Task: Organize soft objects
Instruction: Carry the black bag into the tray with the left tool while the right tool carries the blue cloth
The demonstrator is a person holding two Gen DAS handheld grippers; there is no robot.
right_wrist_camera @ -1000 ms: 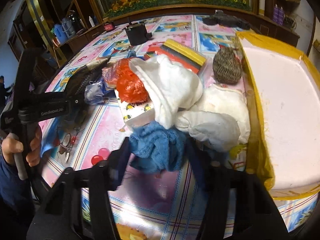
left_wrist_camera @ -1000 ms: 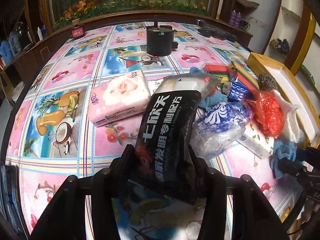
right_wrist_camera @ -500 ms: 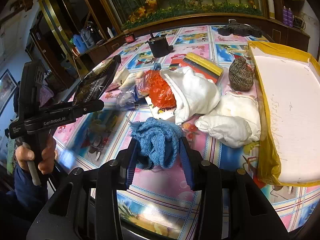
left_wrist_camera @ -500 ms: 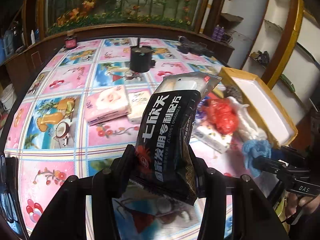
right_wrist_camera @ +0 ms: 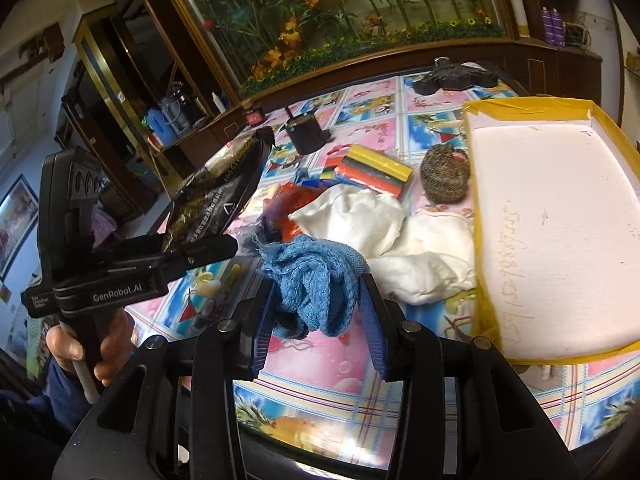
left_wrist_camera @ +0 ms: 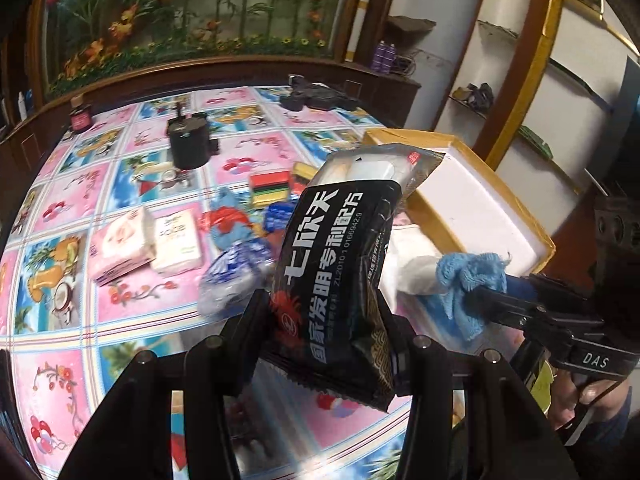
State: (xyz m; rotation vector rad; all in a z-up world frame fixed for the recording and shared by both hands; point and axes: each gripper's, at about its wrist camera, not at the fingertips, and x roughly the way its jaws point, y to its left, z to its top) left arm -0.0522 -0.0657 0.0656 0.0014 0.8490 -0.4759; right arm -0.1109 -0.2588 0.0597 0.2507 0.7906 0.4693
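Observation:
My left gripper [left_wrist_camera: 322, 304] is shut on a black packet [left_wrist_camera: 340, 248] with white lettering and holds it upright above the table. In the right wrist view the same packet [right_wrist_camera: 216, 196] sticks up from the left gripper [right_wrist_camera: 200, 248], which a hand holds at the left. My right gripper [right_wrist_camera: 316, 284] is shut on a crumpled blue cloth [right_wrist_camera: 316, 276], lifted off the table. The left wrist view shows that cloth [left_wrist_camera: 468, 276] at the right gripper's tips [left_wrist_camera: 484, 296], close to the near corner of the white box [left_wrist_camera: 472, 200] with yellow taped edges.
The white box [right_wrist_camera: 552, 216] lies at the right with nothing in it. Beside it are white cloths [right_wrist_camera: 360, 216], a brown knitted ball [right_wrist_camera: 444, 174], a striped sponge pack [right_wrist_camera: 372, 168] and a red net bag [right_wrist_camera: 288, 204]. Tissue packs [left_wrist_camera: 120, 244] and a black container [left_wrist_camera: 188, 144] sit further left.
Both grippers have risen with their loads. The blue cloth has come up off the table. The left wrist view has swung right, bringing the white box and the right gripper into sight.

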